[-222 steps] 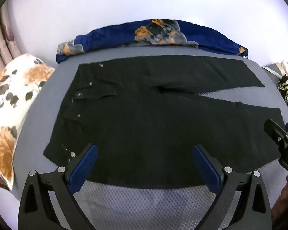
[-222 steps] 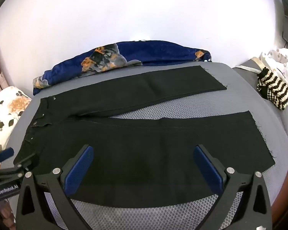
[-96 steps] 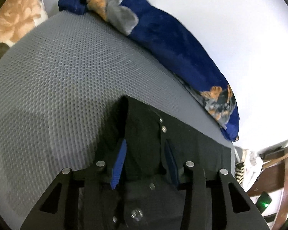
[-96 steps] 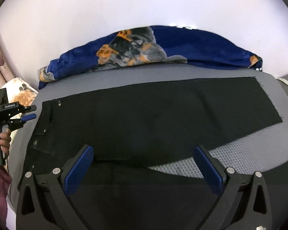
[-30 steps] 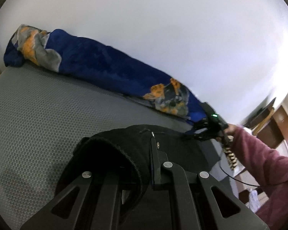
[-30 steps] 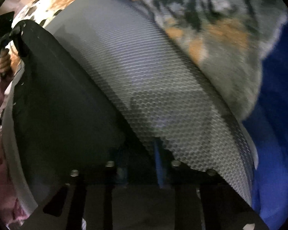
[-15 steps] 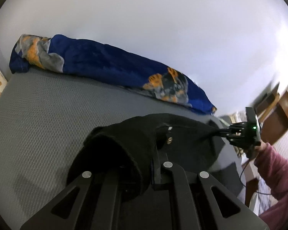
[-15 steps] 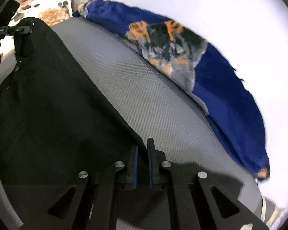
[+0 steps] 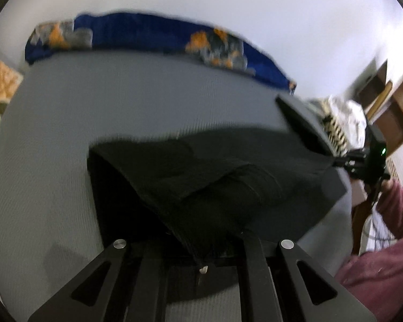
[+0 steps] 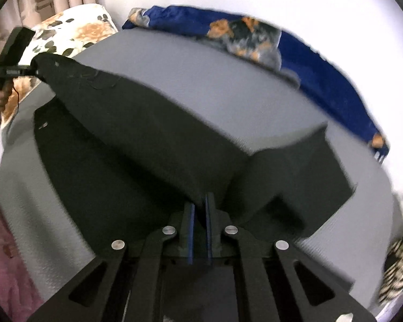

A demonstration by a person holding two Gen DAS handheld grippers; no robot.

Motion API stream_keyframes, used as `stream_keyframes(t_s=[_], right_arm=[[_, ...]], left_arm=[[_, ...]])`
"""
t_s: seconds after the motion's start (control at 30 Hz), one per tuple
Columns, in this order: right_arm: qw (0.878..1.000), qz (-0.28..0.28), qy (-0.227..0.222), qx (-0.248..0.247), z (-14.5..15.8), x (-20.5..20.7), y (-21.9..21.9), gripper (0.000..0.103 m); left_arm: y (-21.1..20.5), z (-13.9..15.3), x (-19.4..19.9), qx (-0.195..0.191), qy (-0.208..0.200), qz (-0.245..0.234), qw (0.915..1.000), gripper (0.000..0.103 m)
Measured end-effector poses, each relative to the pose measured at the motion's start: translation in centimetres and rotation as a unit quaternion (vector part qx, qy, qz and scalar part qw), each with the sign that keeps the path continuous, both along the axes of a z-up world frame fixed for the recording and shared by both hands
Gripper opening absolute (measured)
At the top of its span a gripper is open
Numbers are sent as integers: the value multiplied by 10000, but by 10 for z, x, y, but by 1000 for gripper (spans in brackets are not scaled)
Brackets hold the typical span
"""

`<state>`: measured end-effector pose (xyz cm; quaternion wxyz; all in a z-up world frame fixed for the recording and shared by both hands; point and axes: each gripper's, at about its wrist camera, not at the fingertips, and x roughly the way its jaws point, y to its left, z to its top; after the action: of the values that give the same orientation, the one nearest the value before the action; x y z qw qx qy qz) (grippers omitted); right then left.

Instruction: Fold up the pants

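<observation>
The black pants (image 9: 201, 182) lie on the grey bed, one leg lifted and stretched between both grippers over the other leg. My left gripper (image 9: 201, 244) holds the waist end; cloth drapes over its fingertips and hides them, and its jaws are opening slightly with the fabric between them. In the right wrist view the same left gripper (image 10: 16, 71) pinches the waistband at the far left. My right gripper (image 10: 198, 201) is shut on the edge of the pants (image 10: 137, 139) near the hem, blue pads pressed on the cloth. From the left wrist view that right gripper (image 9: 346, 161) is at the far right.
The grey mesh mattress (image 10: 201, 80) carries a blue patterned blanket (image 10: 322, 80) along the wall side. A floral pillow (image 10: 72, 35) lies at one end, a striped cloth (image 10: 397, 263) at the other. A person's maroon sleeve (image 9: 389, 228) is at the right.
Both grippers have carried the lifted leg across the bed toward the near side, over the other leg. The right gripper's pads have closed on the cloth edge.
</observation>
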<state>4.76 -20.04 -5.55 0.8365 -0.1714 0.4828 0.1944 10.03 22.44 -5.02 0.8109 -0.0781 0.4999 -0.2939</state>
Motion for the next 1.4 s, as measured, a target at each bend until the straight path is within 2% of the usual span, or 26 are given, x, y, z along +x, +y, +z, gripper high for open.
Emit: stream_keyframes(t_s=[0.17,0.33,0.57,0.6,0.63,0.67,0.7,0.73,0.9,0.97,1.03,1.1,1.17,1.3,1.4], right_arm=[[9991,127,402,-95,-36,-29,6,4],[9969,214,661,-366,-75,-27,17,4],[9972,218,574,-434,-75,-26,32,5],[9973,201,578,-416,-75,-26,35,5],[9974,161,601,-363,-74,-26,36,5],[9975,142,616,-331,-74,-25,38,5],[9975,145,614,-312,-74,-26,40,5],[9976,150,602,-297,-75,-27,42,5],[9981,138,563,-187,-77,-27,47,5],[9983,123,552,-133,-77,-27,48,5],[9984,136,529,-115,-77,-26,50,5],[9985,149,512,-98,-77,-25,49,5],[9986,165,502,-84,-77,-25,49,5],[9988,189,447,-101,-76,-29,50,5],[9989,183,419,-72,-76,-28,49,5]], left_arm=[[-3,-39,-22,436,400,-154,9981,10],[-9,-34,-21,570,420,-146,9974,14],[-13,-11,-22,981,425,-269,9939,22],[-13,-8,-23,1066,424,-300,9929,26],[-12,-6,-25,1141,410,-311,9921,41],[-8,-4,-27,1303,377,-235,9905,57],[-3,-4,-30,1599,315,-45,9866,85],[4,-1,-33,1748,232,143,9842,88],[29,8,-52,1223,722,985,9850,84],[33,10,-63,752,895,1253,9852,78],[33,8,-70,280,1136,1605,9801,73],[33,0,-72,-398,1473,1911,9696,69],[34,-7,-70,-804,1695,2312,9547,69],[46,-23,-67,-1171,2063,3032,9229,68],[48,-29,-73,-1165,2144,3275,9128,64]])
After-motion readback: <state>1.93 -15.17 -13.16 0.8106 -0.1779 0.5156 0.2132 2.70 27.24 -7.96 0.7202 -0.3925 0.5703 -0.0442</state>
